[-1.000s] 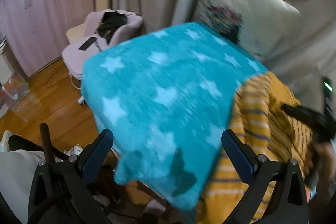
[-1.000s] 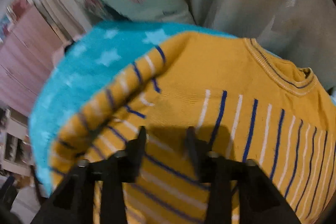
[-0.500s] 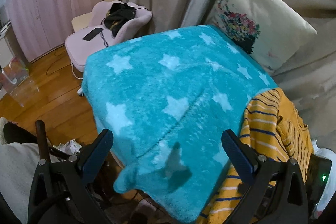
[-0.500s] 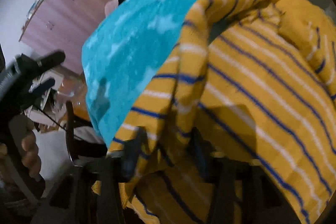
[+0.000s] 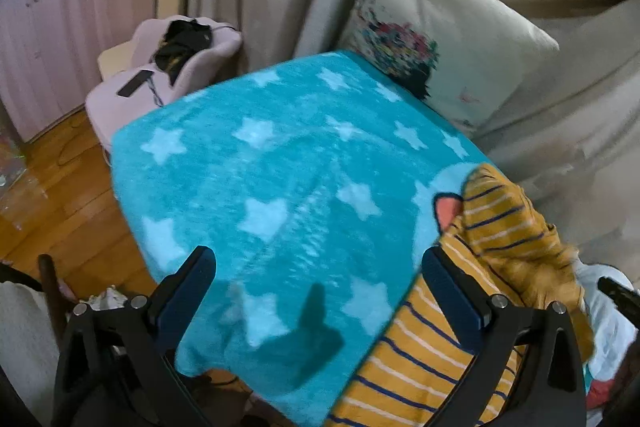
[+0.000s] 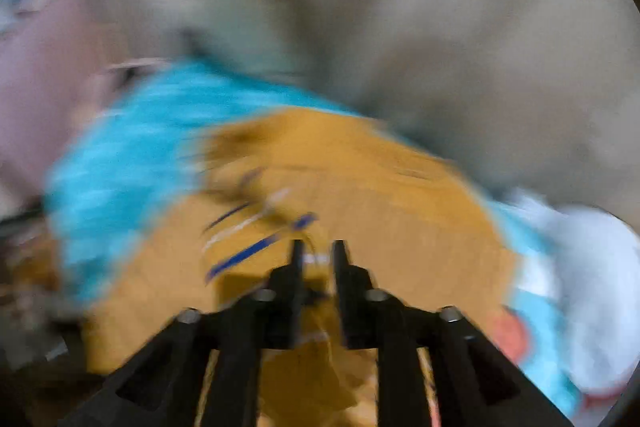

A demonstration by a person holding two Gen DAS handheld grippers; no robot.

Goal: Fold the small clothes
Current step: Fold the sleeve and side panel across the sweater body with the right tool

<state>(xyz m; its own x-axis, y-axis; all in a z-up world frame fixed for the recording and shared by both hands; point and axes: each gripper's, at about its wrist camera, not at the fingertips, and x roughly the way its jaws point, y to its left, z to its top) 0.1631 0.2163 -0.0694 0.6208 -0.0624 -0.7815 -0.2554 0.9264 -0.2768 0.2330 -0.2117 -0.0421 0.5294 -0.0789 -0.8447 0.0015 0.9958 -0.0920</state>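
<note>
A small mustard-yellow sweater with blue and white stripes (image 5: 492,251) lies bunched at the right edge of a turquoise star blanket (image 5: 280,187). My left gripper (image 5: 320,287) is open and empty, held above the blanket's near edge with the sweater beside its right finger. In the right wrist view, which is badly blurred, my right gripper (image 6: 318,253) is shut on a fold of the sweater (image 6: 360,179) and holds the cloth between its fingers.
A floral pillow (image 5: 432,39) leans against beige curtains behind the blanket. A pink chair (image 5: 160,83) with dark items stands at the left on the wooden floor (image 5: 60,195). White and light-blue cloth (image 6: 580,287) lies to the right of the sweater.
My right gripper has pulled the sweater over toward the right and swung fast, blurring its view. The sweater now sits more bunched at the blanket's right edge. My left gripper stayed open.
</note>
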